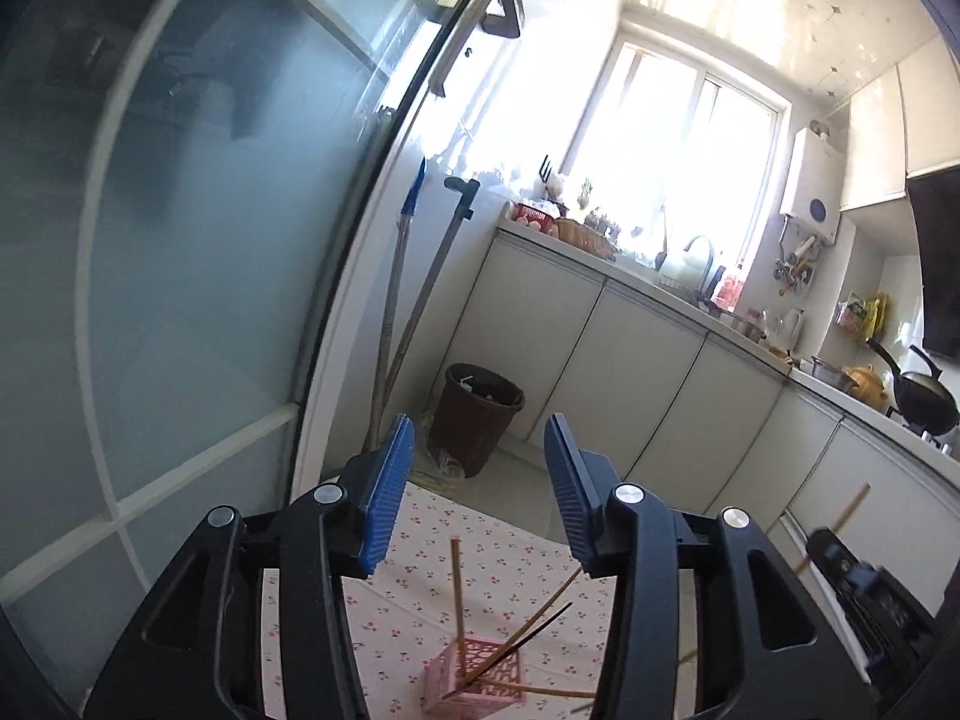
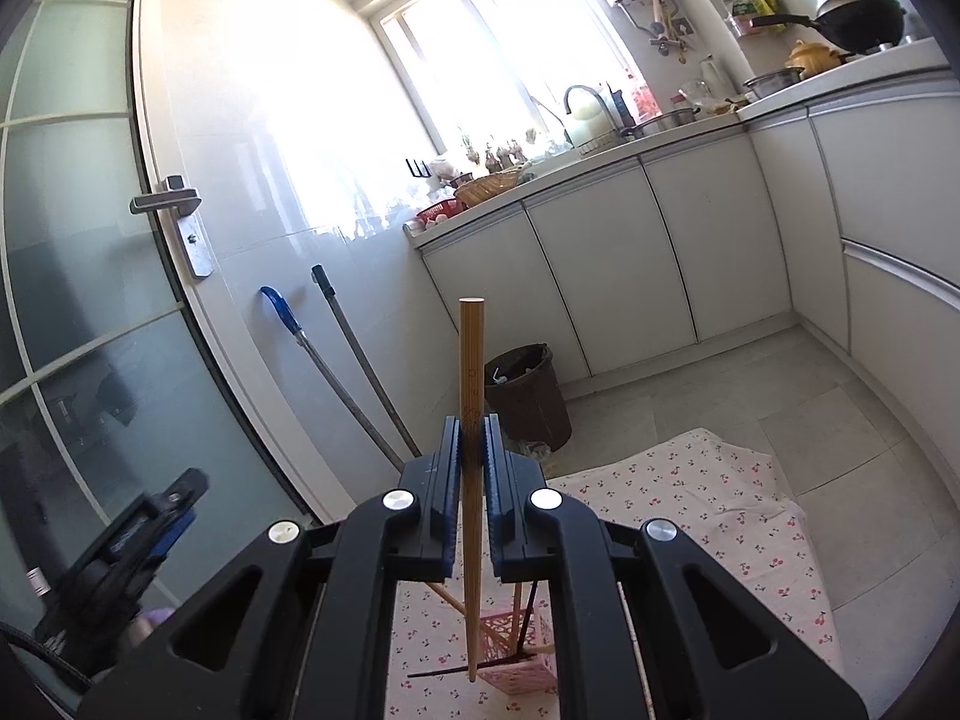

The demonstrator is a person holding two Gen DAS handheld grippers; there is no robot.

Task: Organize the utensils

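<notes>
A pink lattice basket (image 1: 474, 681) stands on a cherry-print cloth (image 1: 420, 588) and holds several chopsticks leaning out of it. My left gripper (image 1: 479, 444) is open and empty, raised above the basket. My right gripper (image 2: 471, 438) is shut on a wooden chopstick (image 2: 471, 360) held upright, its lower tip just above the basket (image 2: 519, 654). The right gripper also shows at the right edge of the left wrist view (image 1: 840, 558). The left gripper shows at the lower left of the right wrist view (image 2: 174, 510).
A dark waste bin (image 2: 528, 396) stands on the floor beyond the cloth (image 2: 690, 516). Two mop handles (image 2: 348, 360) lean on the wall by a glass door (image 2: 72, 300). White cabinets (image 2: 660, 252) and a worktop with a sink run along the right.
</notes>
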